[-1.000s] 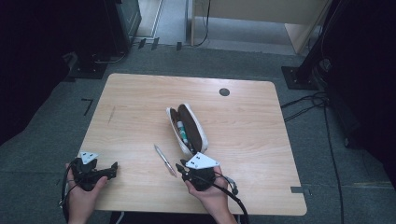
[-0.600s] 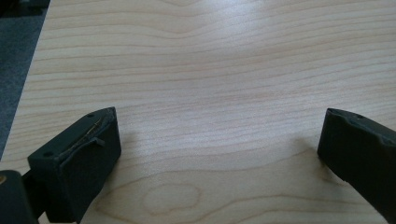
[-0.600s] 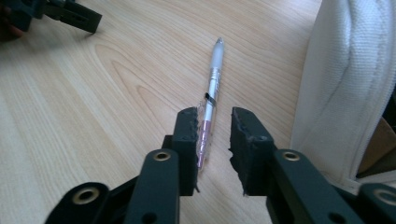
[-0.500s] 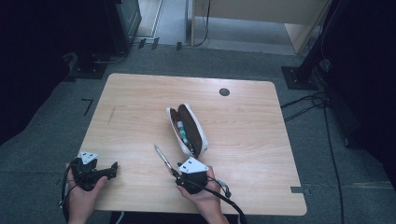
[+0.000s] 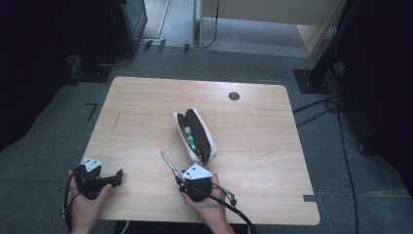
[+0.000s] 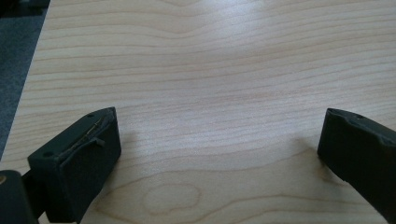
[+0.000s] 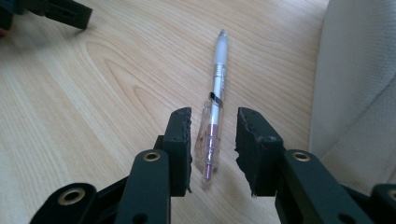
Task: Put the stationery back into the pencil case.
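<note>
Wooden table (image 5: 146, 112) carries everything. Just beyond the right gripper's (image 7: 213, 140) tips and off to one side lies the white case (image 5: 197, 135), unzipped, with pens inside; its cloth wall rises close beside that gripper's outer finger (image 7: 254, 144). The left gripper (image 6: 219, 140) rests near the table's front corner, fingers spread wide over bare wood, nothing between them. The right gripper's fingers have just been opening and stand slightly apart. A clear pen (image 7: 214, 121) lies flat between them, its cap end in the gap, not pressed by either pad, its grey end pointing away past the tips.
</note>
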The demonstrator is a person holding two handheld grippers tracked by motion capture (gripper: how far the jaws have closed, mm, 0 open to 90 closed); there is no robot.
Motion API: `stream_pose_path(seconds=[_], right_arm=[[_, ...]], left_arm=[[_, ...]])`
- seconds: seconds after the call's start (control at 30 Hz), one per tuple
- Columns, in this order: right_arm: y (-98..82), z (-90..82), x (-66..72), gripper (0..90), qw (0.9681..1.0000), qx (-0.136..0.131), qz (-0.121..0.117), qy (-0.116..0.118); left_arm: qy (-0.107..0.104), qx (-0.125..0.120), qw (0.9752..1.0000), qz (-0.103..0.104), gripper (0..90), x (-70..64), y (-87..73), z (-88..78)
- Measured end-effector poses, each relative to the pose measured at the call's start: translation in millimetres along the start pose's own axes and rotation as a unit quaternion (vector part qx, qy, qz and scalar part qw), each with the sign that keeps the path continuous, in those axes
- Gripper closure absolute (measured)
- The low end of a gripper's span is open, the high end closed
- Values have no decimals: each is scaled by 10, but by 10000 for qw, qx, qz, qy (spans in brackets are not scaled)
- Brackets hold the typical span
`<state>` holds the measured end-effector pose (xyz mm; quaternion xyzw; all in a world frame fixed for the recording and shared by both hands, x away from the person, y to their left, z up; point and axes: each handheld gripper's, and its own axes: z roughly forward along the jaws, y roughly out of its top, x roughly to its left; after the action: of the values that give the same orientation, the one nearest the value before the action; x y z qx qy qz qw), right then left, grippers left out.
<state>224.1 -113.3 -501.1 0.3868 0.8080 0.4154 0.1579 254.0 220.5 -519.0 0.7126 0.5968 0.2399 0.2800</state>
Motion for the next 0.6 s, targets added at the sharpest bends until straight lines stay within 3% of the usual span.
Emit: stream_pose_path(seconds=[0.43,0.6], right_arm=[[-29,81,-14,746,9998,205,-46,44],[-29,98,-7,726,9997,202,-43,105]], left_arm=[[-1,-1,10000,-2,0,0,0,0],[-2,0,10000,-5,0,-1,0,0]])
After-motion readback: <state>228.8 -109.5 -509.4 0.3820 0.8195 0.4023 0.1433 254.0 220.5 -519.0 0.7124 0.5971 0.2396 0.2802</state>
